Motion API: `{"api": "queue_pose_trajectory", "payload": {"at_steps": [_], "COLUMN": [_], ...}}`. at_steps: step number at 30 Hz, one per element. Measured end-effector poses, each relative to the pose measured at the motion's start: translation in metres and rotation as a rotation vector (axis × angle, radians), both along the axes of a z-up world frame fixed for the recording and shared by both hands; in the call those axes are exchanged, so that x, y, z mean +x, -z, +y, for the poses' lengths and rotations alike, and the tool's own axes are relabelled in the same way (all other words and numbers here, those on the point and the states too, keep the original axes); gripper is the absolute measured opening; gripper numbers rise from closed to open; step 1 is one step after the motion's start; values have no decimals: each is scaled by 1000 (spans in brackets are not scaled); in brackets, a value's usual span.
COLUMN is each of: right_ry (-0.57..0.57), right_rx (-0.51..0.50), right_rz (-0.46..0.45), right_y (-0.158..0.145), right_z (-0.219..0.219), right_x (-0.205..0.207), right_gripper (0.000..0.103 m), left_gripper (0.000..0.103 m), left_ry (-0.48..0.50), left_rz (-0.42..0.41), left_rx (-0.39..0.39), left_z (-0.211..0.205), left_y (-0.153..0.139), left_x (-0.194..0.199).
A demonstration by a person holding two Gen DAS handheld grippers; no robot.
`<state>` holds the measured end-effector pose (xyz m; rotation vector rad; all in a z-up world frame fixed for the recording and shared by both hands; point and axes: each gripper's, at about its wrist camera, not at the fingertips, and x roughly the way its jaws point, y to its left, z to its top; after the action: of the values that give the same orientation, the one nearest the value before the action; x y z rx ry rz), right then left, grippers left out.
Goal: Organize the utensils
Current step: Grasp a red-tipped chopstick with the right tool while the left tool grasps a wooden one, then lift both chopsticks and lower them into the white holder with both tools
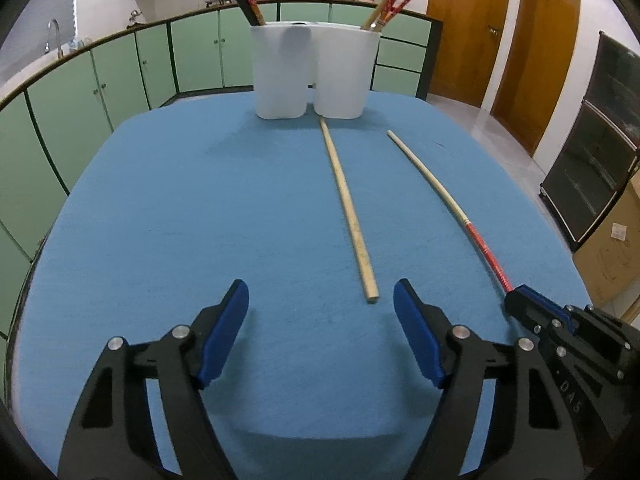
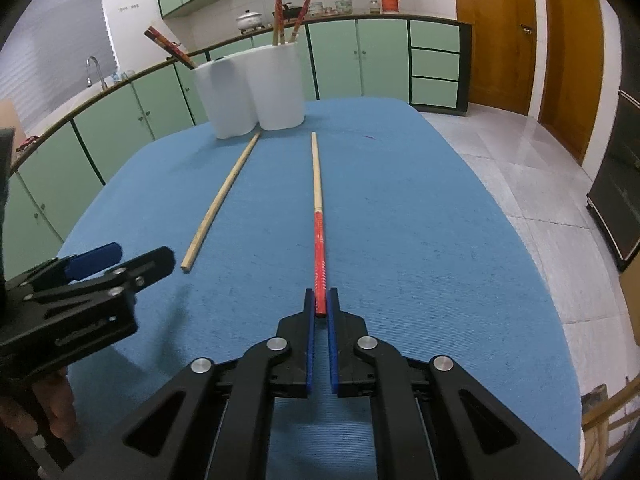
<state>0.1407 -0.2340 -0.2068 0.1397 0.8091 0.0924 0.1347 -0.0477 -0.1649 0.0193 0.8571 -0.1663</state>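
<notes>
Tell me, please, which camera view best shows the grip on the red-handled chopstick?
The right wrist view: the right gripper is centred there, shut on the red end of the red-handled chopstick. The left wrist view shows the same chopstick curving toward that gripper at the frame's edge, the contact itself hidden.

Your grippers' fingers (image 1: 224, 332) look like matt black plastic with smooth blue pads and shiny metal pivot pins. The table cover (image 1: 200, 208) beneath them is matt blue cloth, finely ribbed. On it, the plain chopstick (image 1: 348, 208) looks like bare wood; beside that, the red-handled chopstick (image 2: 319, 224) is glossy. The white holders (image 1: 316, 72) are smooth, translucent plastic.
</notes>
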Motion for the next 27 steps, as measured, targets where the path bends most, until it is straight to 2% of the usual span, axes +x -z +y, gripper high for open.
{"api": "queue_pose_trajectory", "payload": {"at_steps": [4, 6, 10, 13, 18, 21, 27], "right_ry": [-6, -8, -12, -16, -28, -29, -36], "right_rx": [9, 17, 36, 55, 76, 76, 56], "right_rz": [3, 1, -4, -6, -6, -7, -10], "right_y": [2, 3, 5, 5, 5, 5, 6], "right_z": [-3, -4, -7, -9, -12, -13, -13], "right_x": [-1, -1, -1, -1, -3, -5, -7], "right_gripper": [5, 5, 6, 6, 6, 6, 7], "left_gripper": [63, 52, 50, 44, 14, 8, 8], "left_ry": [9, 18, 24, 18, 30, 36, 34], "left_rz": [15, 34, 38, 37, 36, 38, 45], "left_rx": [10, 12, 28, 31, 34, 32, 9], "left_z": [-12, -17, -25, -27, -28, -30, -25], "left_y": [5, 9, 12, 12, 12, 12, 11], "left_x": [6, 8, 10, 12, 11, 12, 9]}}
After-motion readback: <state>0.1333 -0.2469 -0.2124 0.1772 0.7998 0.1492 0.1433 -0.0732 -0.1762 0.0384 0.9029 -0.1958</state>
